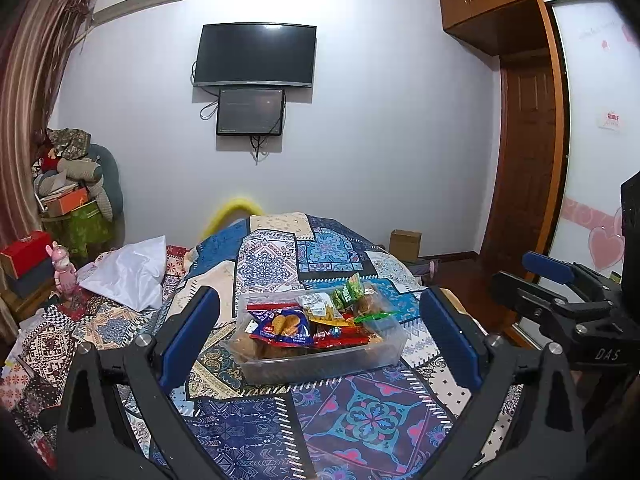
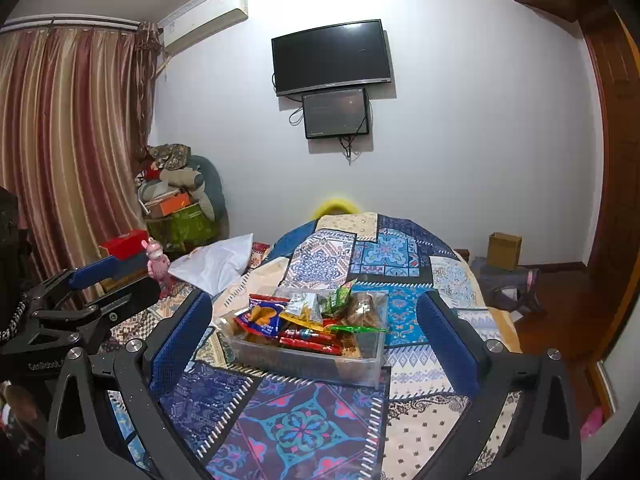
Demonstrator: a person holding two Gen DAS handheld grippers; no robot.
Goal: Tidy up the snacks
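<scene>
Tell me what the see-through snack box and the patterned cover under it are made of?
The snack box looks like clear, slightly frosted hard plastic: the packets show through its walls and it keeps straight edges. The patterned cover looks like soft matte woven or printed fabric: it drapes and folds over the bed without shine. The snack packets look like glossy plastic film, crinkled and catching light.

The left gripper hangs level with its jaws spread wide and empty. The right gripper, at its 3 o'clock, is equally wide and empty.
</scene>
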